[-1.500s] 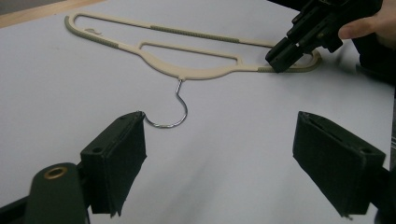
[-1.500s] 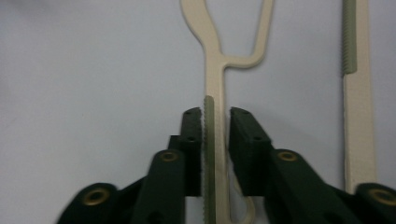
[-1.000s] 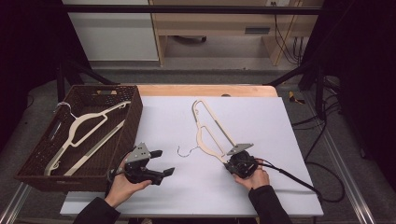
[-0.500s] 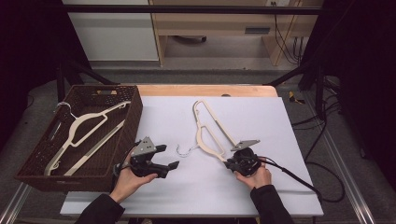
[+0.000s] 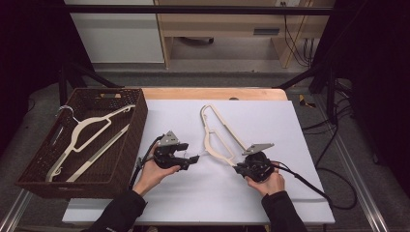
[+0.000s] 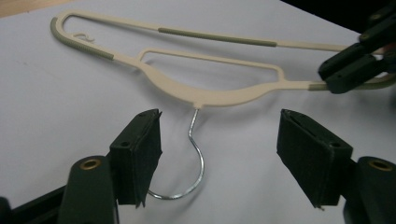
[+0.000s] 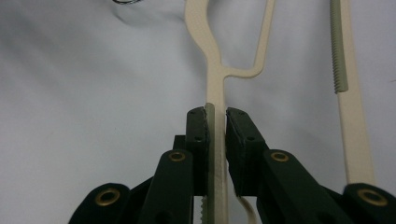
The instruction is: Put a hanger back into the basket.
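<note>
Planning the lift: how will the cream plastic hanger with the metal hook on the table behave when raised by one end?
The cream plastic hanger looks thin, so probably light and slightly springy. Gripped at one tip by the right gripper, it may sag or swing. Its ribbed grey strips should limit slipping.

Cream hanger (image 5: 215,134) (grey ribbed strips, silver hook), white table cover (image 5: 300,145), dark brown woven basket (image 5: 126,153).

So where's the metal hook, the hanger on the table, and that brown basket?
metal hook (image 6: 198,154), left gripper view, on the curved wire.
hanger on the table (image 5: 216,140), high view, on its cream neck.
brown basket (image 5: 126,145), high view, on its right wall.
</note>
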Demonstrator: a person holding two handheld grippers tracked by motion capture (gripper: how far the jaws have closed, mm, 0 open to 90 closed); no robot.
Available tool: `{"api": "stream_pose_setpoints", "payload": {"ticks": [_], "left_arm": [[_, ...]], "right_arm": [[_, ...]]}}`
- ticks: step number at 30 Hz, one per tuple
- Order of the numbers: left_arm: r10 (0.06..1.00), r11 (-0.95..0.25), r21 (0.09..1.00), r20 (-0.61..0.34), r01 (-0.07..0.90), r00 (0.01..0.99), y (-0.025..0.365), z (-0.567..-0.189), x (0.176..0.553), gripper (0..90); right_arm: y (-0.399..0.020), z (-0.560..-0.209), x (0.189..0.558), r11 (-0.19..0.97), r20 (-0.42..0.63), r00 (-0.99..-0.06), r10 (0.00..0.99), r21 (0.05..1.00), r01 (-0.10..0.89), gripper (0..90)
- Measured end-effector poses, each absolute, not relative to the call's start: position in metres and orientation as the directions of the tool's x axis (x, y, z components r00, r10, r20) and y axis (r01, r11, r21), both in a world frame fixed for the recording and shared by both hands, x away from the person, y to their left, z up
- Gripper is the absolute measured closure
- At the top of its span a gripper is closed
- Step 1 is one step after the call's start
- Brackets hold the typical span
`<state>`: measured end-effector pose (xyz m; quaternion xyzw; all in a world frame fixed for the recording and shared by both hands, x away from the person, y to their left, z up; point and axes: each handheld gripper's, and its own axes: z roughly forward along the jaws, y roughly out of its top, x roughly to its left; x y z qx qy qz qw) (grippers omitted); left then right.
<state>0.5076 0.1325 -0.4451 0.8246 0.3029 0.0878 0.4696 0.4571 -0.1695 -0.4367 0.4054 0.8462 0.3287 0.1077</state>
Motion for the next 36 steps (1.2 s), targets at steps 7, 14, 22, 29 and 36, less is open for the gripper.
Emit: {"api": "stream_pose_setpoints", "payload": {"ticks": [7, 14, 22, 29, 36], "left_arm": [[0.577, -0.448, 0.793, -0.098, 0.414, 0.811, 0.117, -0.466, 0.529, 45.4], [0.552, -0.474, 0.780, -0.098, 0.408, 0.828, 0.107, -0.476, 0.538, 57.5], [0.530, -0.512, 0.755, -0.098, 0.410, 0.842, 0.103, -0.480, 0.541, 73.2], [0.537, -0.504, 0.753, -0.109, 0.422, 0.837, 0.106, -0.472, 0.537, 82.8], [0.533, -0.564, 0.742, -0.007, 0.362, 0.846, 0.105, -0.459, 0.525, 86.6]], "right_arm": [[-0.169, -0.437, 0.456, 0.456, 0.080, -0.643, 0.762, 0.638, 0.621, 79.8], [-0.170, -0.437, 0.456, 0.467, 0.068, -0.652, 0.755, 0.641, 0.609, 79.7], [-0.170, -0.435, 0.455, 0.457, 0.085, -0.650, 0.755, 0.643, 0.614, 79.7], [-0.170, -0.436, 0.455, 0.461, 0.089, -0.659, 0.746, 0.645, 0.609, 79.6], [-0.168, -0.439, 0.452, 0.470, 0.106, -0.676, 0.729, 0.641, 0.607, 79.5]]}}
